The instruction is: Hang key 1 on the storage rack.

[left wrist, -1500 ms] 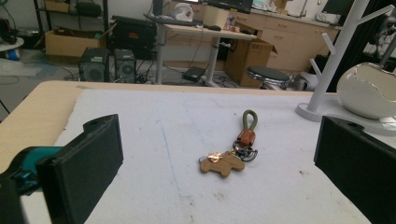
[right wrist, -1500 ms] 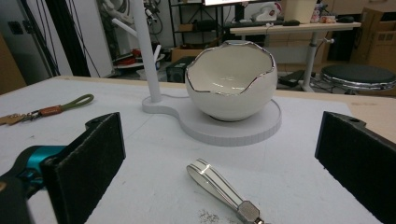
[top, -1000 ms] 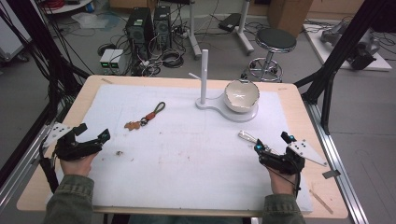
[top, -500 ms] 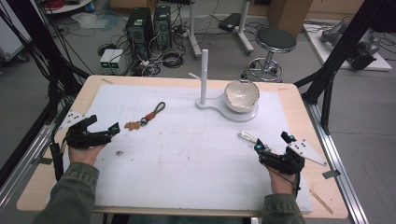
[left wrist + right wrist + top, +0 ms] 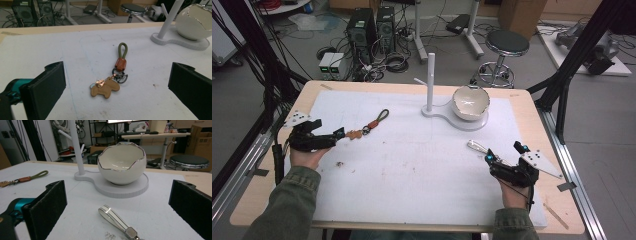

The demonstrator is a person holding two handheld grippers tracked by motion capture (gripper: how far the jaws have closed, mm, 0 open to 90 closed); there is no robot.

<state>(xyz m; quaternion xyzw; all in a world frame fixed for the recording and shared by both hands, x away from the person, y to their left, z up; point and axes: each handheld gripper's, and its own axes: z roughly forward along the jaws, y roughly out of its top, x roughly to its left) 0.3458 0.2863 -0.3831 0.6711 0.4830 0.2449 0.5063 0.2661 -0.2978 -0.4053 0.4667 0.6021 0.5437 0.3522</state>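
Lying on table just ahead of left gripper, keychain w/ fingers spread wide; right gripper likewise gaping, near white strap

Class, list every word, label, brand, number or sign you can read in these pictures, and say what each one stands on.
No readable text in any view.
Keychain: no lettering visible.
Bowl and white strap: plain, no marks.
Computer towers and boxes behind the table: any labels too small and blurred to read.

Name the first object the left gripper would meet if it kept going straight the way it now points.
Probably the keychain: its tan charm lies on the mat between the left gripper's open fingers, just ahead. Exact depth is unclear.
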